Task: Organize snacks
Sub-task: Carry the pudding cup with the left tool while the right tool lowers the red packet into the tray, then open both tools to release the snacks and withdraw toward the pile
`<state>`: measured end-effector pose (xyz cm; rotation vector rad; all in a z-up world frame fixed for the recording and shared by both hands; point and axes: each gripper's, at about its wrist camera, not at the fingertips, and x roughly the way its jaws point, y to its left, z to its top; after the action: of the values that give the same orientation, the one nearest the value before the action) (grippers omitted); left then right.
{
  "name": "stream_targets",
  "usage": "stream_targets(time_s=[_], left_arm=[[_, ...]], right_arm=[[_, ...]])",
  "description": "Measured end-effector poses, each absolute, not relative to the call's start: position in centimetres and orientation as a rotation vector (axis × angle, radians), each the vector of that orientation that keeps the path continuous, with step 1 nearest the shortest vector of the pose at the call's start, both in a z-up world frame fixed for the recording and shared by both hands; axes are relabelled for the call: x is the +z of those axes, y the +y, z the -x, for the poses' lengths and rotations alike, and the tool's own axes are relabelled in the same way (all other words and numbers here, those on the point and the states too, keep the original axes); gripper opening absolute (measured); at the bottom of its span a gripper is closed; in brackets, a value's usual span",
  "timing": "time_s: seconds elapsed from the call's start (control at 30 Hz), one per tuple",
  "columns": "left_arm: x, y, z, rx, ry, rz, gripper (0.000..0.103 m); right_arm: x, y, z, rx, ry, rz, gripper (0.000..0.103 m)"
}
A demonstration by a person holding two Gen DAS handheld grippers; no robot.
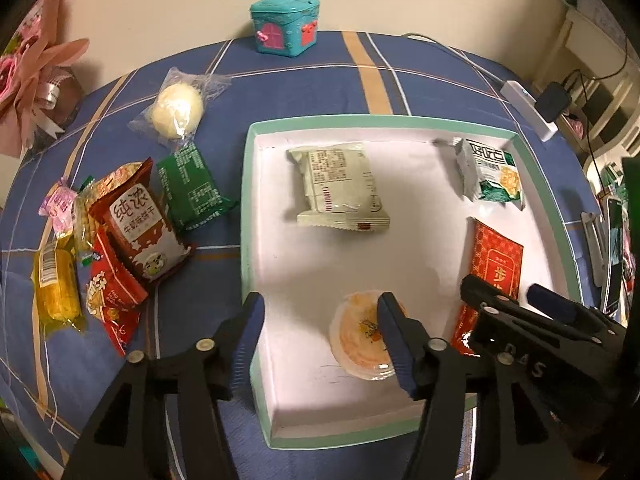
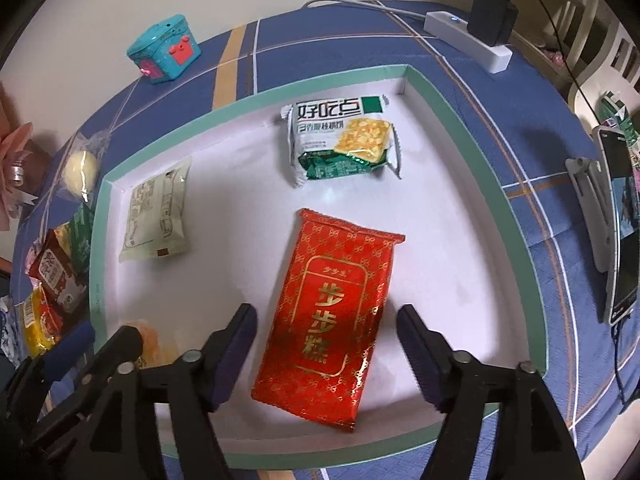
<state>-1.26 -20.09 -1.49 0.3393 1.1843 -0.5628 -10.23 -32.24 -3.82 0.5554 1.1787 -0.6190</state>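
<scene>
A white tray with a green rim [image 1: 246, 184] [image 2: 520, 216] lies on the blue checked cloth. In it lie a pale packet [image 1: 340, 188] [image 2: 158, 216], a white-green biscuit packet [image 1: 490, 176] [image 2: 344, 142], a red packet [image 1: 494, 264] [image 2: 332, 312] and an orange jelly cup [image 1: 360, 340] [image 2: 150, 344]. My left gripper [image 1: 320, 328] is open and empty over the tray's near left rim, its right finger over the cup. My right gripper [image 2: 328, 344] is open, its jaws on either side of the red packet and clear of it.
Loose snacks lie left of the tray: a bagged bun [image 1: 178, 108], a green packet [image 1: 192, 190], a brown-red packet [image 1: 140, 232], a red packet [image 1: 112, 300], a yellow one [image 1: 56, 284]. A teal toy box [image 1: 286, 24] stands at the back. A power strip [image 2: 468, 38] and phone [image 2: 624, 236] lie right.
</scene>
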Motion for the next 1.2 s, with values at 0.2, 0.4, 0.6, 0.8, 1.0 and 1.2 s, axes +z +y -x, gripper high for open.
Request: stream_targets(time_s=[0.2,0.4,0.6,0.8,1.0,1.2], left_arm=[[-1.2,-19.1,0.6,-0.527,1.191,-0.315,0.075],[-0.9,-18.0,-0.2,-0.484,1.193,-0.290,0.086],[-0.4,-16.6,-1.2,-0.393,1.160,-0.288,0.098],[-0.2,-14.7,-2.5,-0.298,1.142,-0.286,0.101],[0.1,-11.8,-4.3,-0.212,1.138,-0.267,0.101],[0.7,-7.5,-6.6,-0.100,1.123,-0.258,0.101]], right_arm=[[-3.1,-32.6,10.4,-0.643,1.154,-0.544,0.097],[-2.9,-32.8,10.3,-0.630,1.123,-0.568,0.103],[-2.5,-32.2,9.7,-0.623,1.113,-0.540,0.103],[-2.1,-31.6,9.5,-0.617,1.108,-0.528,0.103],[-1.9,-30.5,8.8,-0.605,1.108,-0.513,0.103],[-1.2,-28.3,7.4,-0.557,1.111,-0.482,0.103]])
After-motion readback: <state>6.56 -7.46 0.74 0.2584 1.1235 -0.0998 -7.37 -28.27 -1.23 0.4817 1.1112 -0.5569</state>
